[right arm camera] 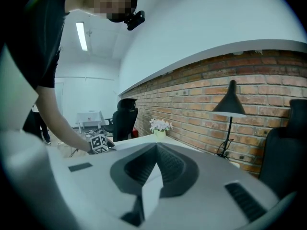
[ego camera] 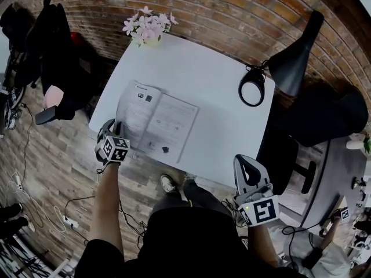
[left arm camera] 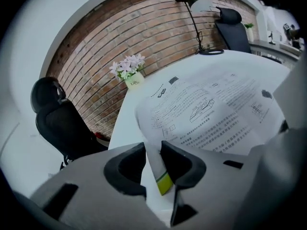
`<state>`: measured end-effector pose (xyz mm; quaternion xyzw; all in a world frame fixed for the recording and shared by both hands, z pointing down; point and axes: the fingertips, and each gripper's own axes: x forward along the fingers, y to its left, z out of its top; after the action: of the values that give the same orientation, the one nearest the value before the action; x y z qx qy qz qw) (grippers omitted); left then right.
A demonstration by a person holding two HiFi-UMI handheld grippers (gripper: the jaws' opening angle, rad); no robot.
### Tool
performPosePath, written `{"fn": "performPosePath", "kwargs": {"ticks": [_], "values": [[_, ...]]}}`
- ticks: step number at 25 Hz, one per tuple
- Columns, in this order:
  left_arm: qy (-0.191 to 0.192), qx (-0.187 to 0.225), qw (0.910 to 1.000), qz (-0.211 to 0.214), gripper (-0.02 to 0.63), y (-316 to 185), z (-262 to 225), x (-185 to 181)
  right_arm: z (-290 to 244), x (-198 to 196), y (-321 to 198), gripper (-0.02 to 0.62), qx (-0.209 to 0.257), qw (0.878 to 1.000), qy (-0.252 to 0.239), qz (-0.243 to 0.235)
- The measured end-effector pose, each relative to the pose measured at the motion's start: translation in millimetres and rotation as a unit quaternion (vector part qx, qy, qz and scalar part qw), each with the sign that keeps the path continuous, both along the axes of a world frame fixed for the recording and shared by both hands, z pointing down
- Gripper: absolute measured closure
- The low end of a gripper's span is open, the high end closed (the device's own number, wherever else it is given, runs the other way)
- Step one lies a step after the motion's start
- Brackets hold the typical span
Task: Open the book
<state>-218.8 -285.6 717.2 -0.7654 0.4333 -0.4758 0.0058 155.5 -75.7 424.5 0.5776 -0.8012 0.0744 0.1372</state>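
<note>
The book [ego camera: 156, 123] lies open and flat on the white counter [ego camera: 208, 80], towards its near left side, with printed pages facing up and its near corner close to the counter's edge. The left gripper [ego camera: 117, 127] is at the book's near left corner, angled down onto it. In the left gripper view its jaws stand a narrow way apart with the edge of a page [left arm camera: 152, 159] between them. The page has a yellow-green strip [left arm camera: 164, 182] at its end, and it leans against the right-hand jaw with a sliver of white showing on its other side, so it looks loosely held rather than pinched. The right gripper [ego camera: 246, 162] is well apart from the book, held off the counter's near right corner above the person's lap. Its jaws meet and there is nothing between them. At the counter's far edge is a small pot of pink flowers [ego camera: 148, 25], and on the far right a black lamp [ego camera: 295, 57] leans over its ring-shaped base [ego camera: 252, 88]. A black chair [ego camera: 58, 57] stands left of the counter – a brick wall [ego camera: 232, 10] runs behind everything.
</note>
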Motion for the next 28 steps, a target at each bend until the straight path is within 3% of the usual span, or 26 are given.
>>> {"fn": "performPosePath", "kwargs": {"ticks": [3,10,14,16,24,28], "values": [[-0.002,0.003,0.9999,-0.01,0.506,-2.5,0.0,0.2,1.5,1.5,1.2,0.581,0.001,1.0,0.0,0.002],[0.04,-0.016,0.9983,-0.04,0.48,-5.8,0.5,-4.3,-0.8,0.1,4.8,0.581,0.009,1.0,-0.002,0.001],[0.072,-0.013,0.9952,-0.066,0.347,-12.2,-9.7,-14.7,-4.2,-0.3,7.5,0.581,0.019,1.0,-0.006,0.001],[0.08,-0.014,0.9943,-0.07,0.312,-10.7,-14.3,-18.7,-4.5,-2.4,9.8,0.581,0.017,1.0,-0.01,0.0],[0.102,-0.016,0.9916,-0.077,0.295,9.2,-32.0,-29.6,-6.3,-14.3,12.3,0.581,0.039,0.999,-0.02,-0.016],[0.143,0.002,0.9855,-0.091,0.295,12.0,-64.7,-23.3,-10.7,-26.2,10.4,0.581,0.05,0.998,-0.026,-0.032]]}}
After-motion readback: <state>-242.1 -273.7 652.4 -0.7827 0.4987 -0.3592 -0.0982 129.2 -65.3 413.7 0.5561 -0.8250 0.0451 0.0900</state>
